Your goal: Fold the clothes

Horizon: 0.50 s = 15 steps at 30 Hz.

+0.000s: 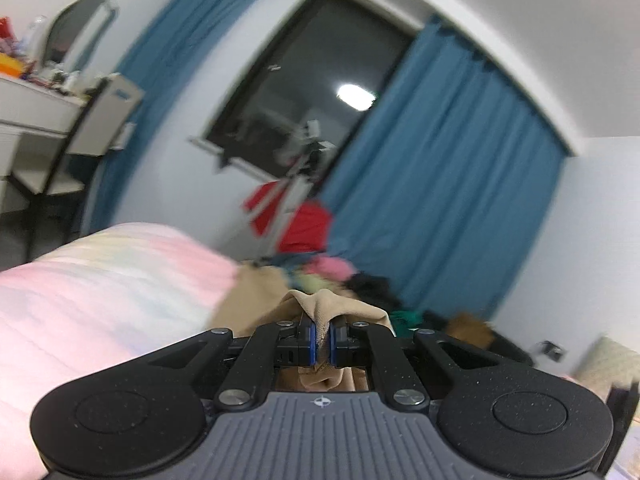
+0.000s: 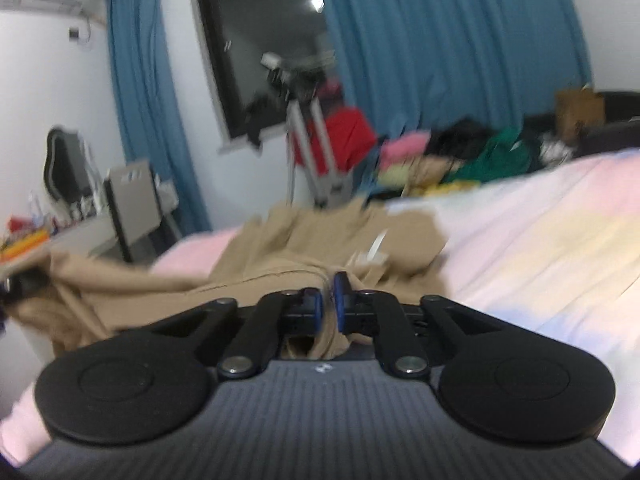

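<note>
Left gripper (image 1: 323, 342) clamped on a bunched fold of the tan garment (image 1: 256, 300), lifted off the bed (image 1: 100, 288). Right gripper (image 2: 329, 300) pinched on the same tan garment (image 2: 320, 236), which sprawls across the pastel bedspread toward the far edge by the clothes pile (image 2: 460, 152).

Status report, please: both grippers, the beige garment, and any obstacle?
Left gripper shut on beige garment. Right gripper shut on it too. Garment rumpled on pink bedspread, not folded. Clothes pile lies beyond, not in the way.
</note>
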{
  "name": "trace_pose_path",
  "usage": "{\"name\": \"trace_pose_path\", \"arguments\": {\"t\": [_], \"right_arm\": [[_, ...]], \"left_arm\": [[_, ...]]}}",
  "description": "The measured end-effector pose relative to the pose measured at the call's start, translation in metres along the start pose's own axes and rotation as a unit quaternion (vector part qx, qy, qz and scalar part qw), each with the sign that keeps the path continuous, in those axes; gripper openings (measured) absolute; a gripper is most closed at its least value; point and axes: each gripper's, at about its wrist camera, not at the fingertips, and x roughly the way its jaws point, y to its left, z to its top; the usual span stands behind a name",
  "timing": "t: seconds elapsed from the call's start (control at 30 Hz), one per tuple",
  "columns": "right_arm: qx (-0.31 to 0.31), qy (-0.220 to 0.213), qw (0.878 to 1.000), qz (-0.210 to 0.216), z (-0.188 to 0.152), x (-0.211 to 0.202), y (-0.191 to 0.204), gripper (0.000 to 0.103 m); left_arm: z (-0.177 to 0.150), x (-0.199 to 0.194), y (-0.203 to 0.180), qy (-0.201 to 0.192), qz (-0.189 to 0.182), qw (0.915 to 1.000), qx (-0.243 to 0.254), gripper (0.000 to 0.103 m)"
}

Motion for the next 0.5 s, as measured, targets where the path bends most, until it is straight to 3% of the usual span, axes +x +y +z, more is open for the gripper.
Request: {"name": "trace_pose_path", "arguments": {"t": [0.17,0.33,0.43,0.5], "right_arm": [[-0.007,-0.041,0.999,-0.009,0.039,-0.060,-0.021,0.009],[-0.021,-0.081,0.996,0.002,0.067,-0.118,-0.027,0.009],[-0.024,-0.079,0.996,-0.017,0.068,-0.127,-0.036,0.009],[-0.004,-0.025,1.000,-0.018,0.061,-0.110,-0.047,0.009]], "left_arm": [[-0.005,-0.025,-0.030,-0.007,-0.060,0.9979,0.023,0.006],[-0.004,-0.063,-0.050,-0.050,-0.094,0.9939,0.027,0.006],[-0.002,-0.071,-0.051,-0.054,-0.091,0.9940,0.029,0.006],[-0.004,-0.067,-0.049,-0.046,-0.077,0.9955,0.030,0.006]]}}
